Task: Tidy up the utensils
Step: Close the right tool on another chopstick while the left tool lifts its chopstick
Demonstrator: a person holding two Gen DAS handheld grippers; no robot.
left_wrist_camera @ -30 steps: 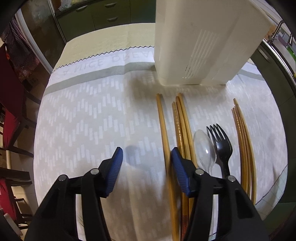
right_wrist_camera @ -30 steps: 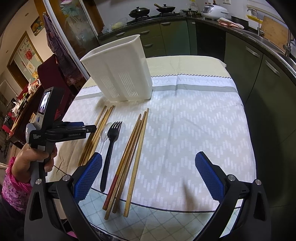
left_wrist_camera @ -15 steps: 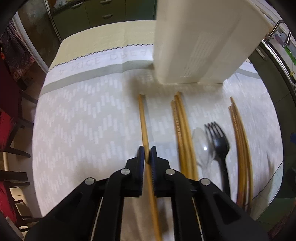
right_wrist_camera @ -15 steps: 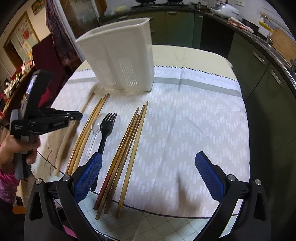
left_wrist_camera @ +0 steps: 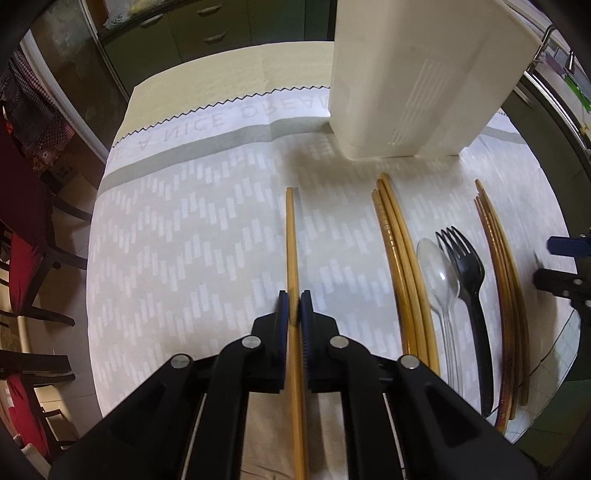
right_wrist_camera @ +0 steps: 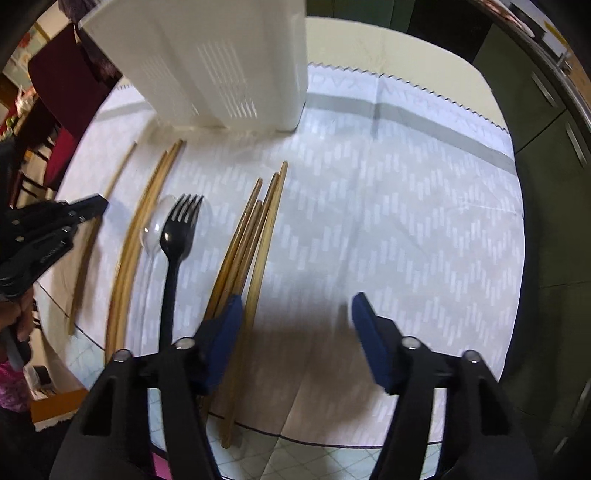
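Note:
My left gripper (left_wrist_camera: 294,306) is shut on a single wooden chopstick (left_wrist_camera: 290,236), which lies along the tablecloth apart from the others. To its right lie a chopstick bunch (left_wrist_camera: 402,258), a clear spoon (left_wrist_camera: 439,280), a black fork (left_wrist_camera: 465,280) and a second chopstick bunch (left_wrist_camera: 498,266). The white utensil holder (left_wrist_camera: 417,81) stands upright behind them. My right gripper (right_wrist_camera: 297,301) points down over the cloth with its jaws closing. Its left finger hangs over the second chopstick bunch (right_wrist_camera: 251,236), and the pads press on nothing. The fork (right_wrist_camera: 177,236) lies left of that bunch.
A patterned tablecloth (left_wrist_camera: 184,240) covers the round table, and its front edge runs close below the utensils' handles. Red chairs (left_wrist_camera: 22,206) stand at the left, green cabinets (left_wrist_camera: 207,33) behind, and a cabinet front (right_wrist_camera: 546,110) to the right.
My left gripper closed on one chopstick and drew it left, away from its bunch. My right gripper sank and tipped down toward the right-hand bunch, and its jaws narrowed.

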